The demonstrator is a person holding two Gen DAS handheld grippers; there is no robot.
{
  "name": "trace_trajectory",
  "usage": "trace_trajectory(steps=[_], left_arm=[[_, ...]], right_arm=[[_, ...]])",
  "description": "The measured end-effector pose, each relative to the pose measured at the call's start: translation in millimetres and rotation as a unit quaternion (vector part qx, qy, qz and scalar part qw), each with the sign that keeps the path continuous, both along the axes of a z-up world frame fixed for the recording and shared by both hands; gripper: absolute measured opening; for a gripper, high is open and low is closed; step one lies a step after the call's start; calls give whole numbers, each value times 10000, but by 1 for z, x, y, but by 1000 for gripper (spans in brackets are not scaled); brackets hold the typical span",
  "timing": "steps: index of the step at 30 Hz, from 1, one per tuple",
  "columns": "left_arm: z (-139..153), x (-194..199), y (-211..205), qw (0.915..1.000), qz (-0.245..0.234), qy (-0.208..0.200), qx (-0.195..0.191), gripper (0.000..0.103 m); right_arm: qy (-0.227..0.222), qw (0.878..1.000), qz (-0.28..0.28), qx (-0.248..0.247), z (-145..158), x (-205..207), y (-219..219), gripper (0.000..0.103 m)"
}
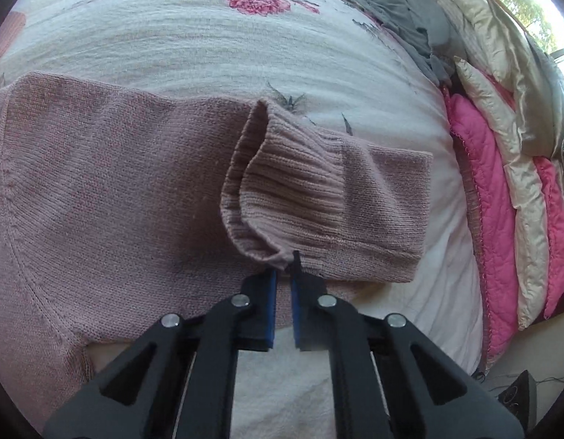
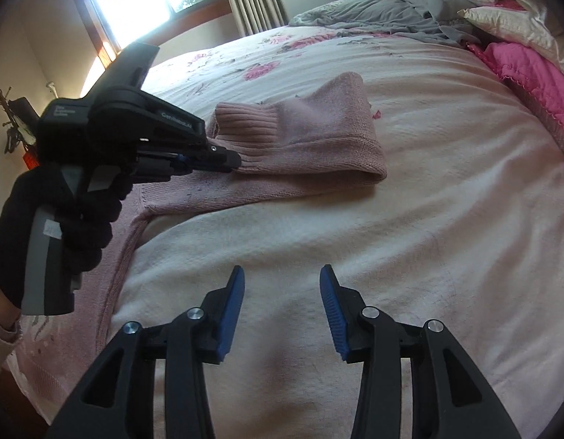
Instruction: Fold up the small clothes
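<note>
1. We see the sweater [image 1: 110, 183] lying flat on the bed [image 1: 194, 55], filling the left wrist view from 9 to 3 o'clock.
2. Our left gripper [image 1: 284, 267] pinches the ribbed cuff [image 1: 282, 190] at its lower edge, jaws nearly together; the sleeve [image 1: 384, 216] is doubled back toward 3 o'clock.
3. Our right gripper [image 2: 282, 285] hangs spread wide over bare bedspread at 6 o'clock, gripping nothing.
4. From the right wrist view, a gloved hand [image 2: 81, 212] at 9 o'clock holds the left tool.
5. A pink quilt [image 1: 490, 219] lies at 3 o'clock.
</note>
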State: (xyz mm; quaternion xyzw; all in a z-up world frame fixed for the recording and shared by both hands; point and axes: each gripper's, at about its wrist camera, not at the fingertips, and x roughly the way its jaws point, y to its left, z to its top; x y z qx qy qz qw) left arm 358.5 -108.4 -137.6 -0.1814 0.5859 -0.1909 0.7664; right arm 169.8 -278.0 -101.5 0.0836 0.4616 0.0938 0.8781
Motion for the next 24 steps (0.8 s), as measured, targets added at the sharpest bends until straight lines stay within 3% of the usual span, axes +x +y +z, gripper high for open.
trace_trajectory(steps=[6,11,18,24], left_arm=[[46,-28,51,9951,435,-832,-302,3],[78,-55,138,9874,908,-1283,-171,3],[76,-66,253,9788,1646,-1158,374,3],[80,-81,334,9648,2286,-1245,374,3]], right_arm=[[13,10000,-15,34,1,-1,8,43],[-9,9999,88,83,9,5,26,43],[24,9988,202,439,17,40,65,43],[238,9968,337,680,13,85,110,43]])
